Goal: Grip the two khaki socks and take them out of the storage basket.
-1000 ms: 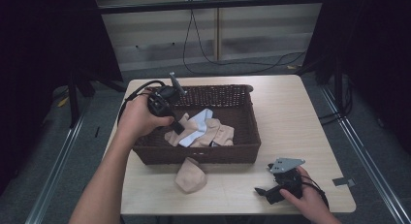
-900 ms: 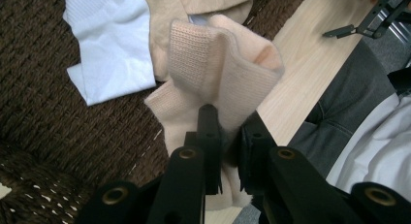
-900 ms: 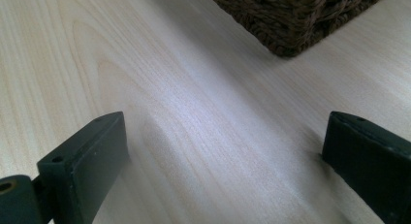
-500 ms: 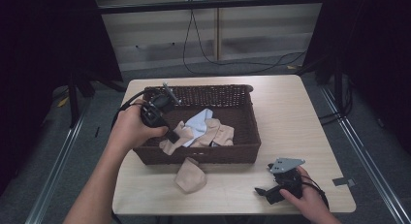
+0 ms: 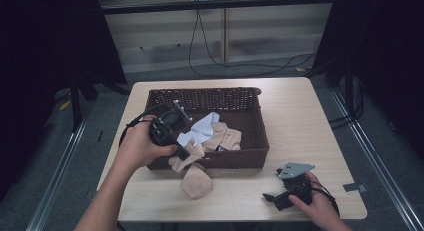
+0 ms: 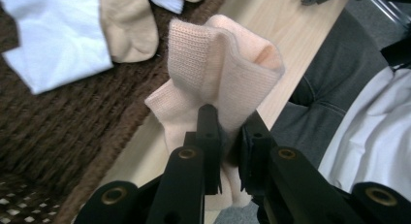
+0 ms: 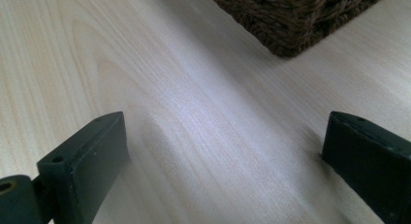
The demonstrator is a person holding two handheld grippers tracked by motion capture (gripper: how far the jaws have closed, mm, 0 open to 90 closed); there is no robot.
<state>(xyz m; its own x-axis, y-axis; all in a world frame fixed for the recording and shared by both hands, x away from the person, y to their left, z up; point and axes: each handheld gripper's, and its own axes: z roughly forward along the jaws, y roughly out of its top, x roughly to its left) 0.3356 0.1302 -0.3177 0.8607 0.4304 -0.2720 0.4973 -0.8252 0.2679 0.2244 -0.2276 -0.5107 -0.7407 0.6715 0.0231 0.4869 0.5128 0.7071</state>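
Note:
My left gripper (image 5: 184, 152) hangs over the front rim of the brown wicker basket (image 5: 252, 98), left of its middle. It is shut on a peach sock (image 6: 228, 64), pinched between the two jaws (image 6: 228, 132) and bunched above the rim and the table's edge. In the high view that peach sock (image 5: 186, 161) drapes over the rim. Inside the basket lie a white cloth (image 5: 202, 128) and more beige socks (image 5: 225, 138). My right gripper (image 5: 277, 198) rests on the table near its front right, open, with bare wood between its jaws (image 7: 223, 136).
Another beige sock (image 5: 196, 183) lies on the light wooden table (image 5: 300, 121) just in front of the basket. A basket corner (image 7: 300, 20) sits ahead of the right gripper. Dark floor and cables surround the table.
My left gripper has drawn back from inside the basket to its front rim, bringing the peach sock with it. The right gripper has stayed put.

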